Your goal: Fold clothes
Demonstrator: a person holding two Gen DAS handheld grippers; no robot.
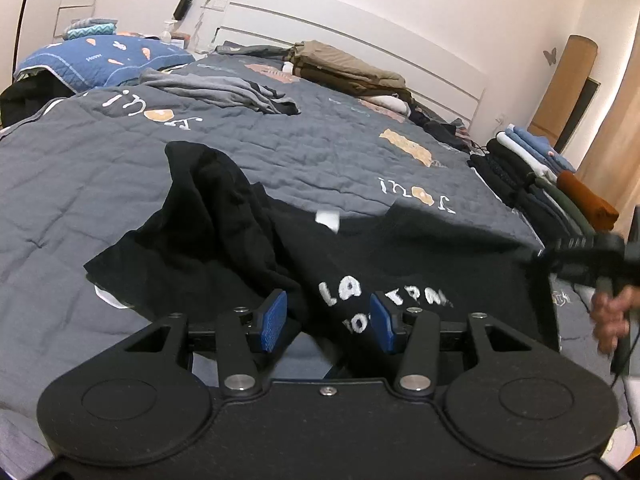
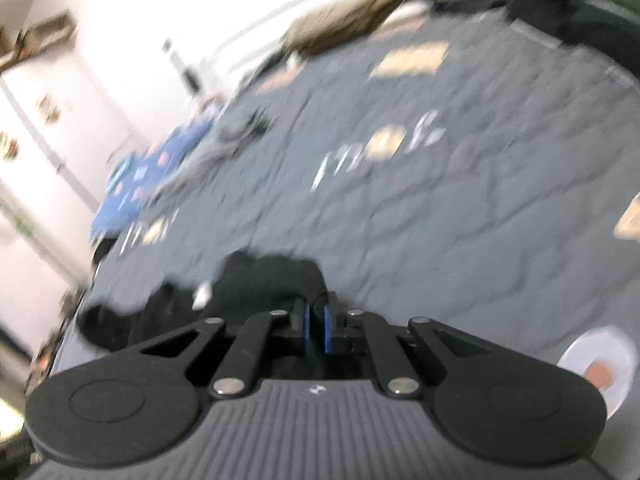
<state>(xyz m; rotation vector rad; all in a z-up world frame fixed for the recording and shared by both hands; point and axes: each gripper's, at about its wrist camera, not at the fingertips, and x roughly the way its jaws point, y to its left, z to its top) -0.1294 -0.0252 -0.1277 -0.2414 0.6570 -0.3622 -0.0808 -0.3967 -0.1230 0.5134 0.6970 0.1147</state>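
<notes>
- On the bed [image 1: 120,168], over its grey quilt, the black T-shirt [image 1: 248,240] lies crumpled, white lettering up, one part bunched into a raised fold towards the far left and the rest spread towards the right.
- We judge it light, limp and not slippery on the quilt (thin cotton, by the look of it); it will sag and drag wherever it is not held, so the places to take are edges and corners, hem or shoulder seams, never the middle.
- The left hand-held gripper [image 1: 328,320] has its blue pads apart, the printed stretch of the shirt between them; we see no pad pressing on the cloth.
- The right hand-held gripper [image 2: 316,324] has its pads brought nearly together. In its own blurred view black cloth sits just ahead of the tips, and whether any is pinched we cannot tell.
- From the left wrist view, that right tool [image 1: 588,256], with the hand [image 1: 612,316] holding it, is at the shirt's right edge, well apart from the left one.
- Folded clothes [image 1: 544,184] are stacked along the bed's right side, beyond the shirt.
</notes>
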